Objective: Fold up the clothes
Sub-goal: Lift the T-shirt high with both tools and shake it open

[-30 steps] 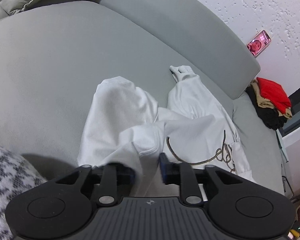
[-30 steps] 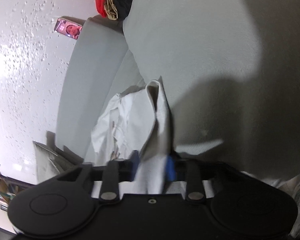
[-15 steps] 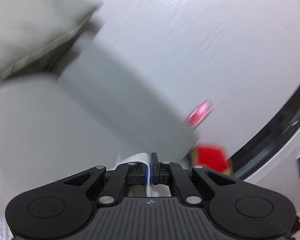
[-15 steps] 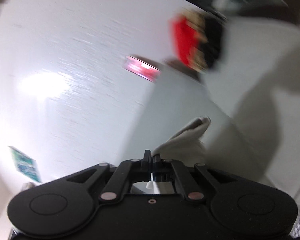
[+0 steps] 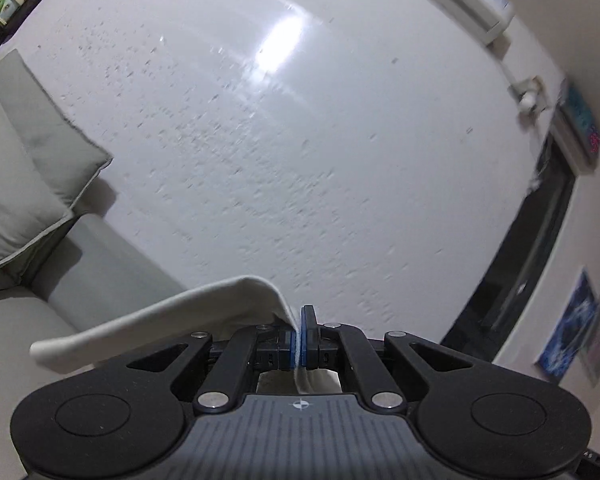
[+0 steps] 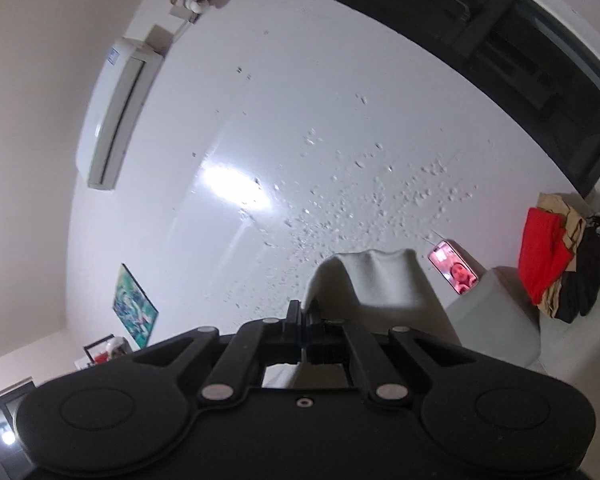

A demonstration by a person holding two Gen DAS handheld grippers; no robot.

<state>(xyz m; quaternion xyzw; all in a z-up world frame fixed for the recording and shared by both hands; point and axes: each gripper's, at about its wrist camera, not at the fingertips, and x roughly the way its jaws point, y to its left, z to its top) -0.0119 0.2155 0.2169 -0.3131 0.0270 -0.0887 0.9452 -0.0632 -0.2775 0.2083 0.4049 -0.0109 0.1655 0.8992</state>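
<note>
My left gripper is shut on an edge of the white garment, which folds over to the left of the jaws and hangs below them. My right gripper is shut on another edge of the same white garment, which drapes over to the right of the jaws. Both grippers are raised and point up at the white wall. The rest of the garment hangs below, out of view.
A grey sofa with a grey cushion lies at lower left in the left wrist view. A pile of red, tan and black clothes sits on the sofa arm, and a phone leans against the wall.
Both grippers closed on the garment lying on the sofa and lifted it. The views swung up from the sofa seat to the wall.
</note>
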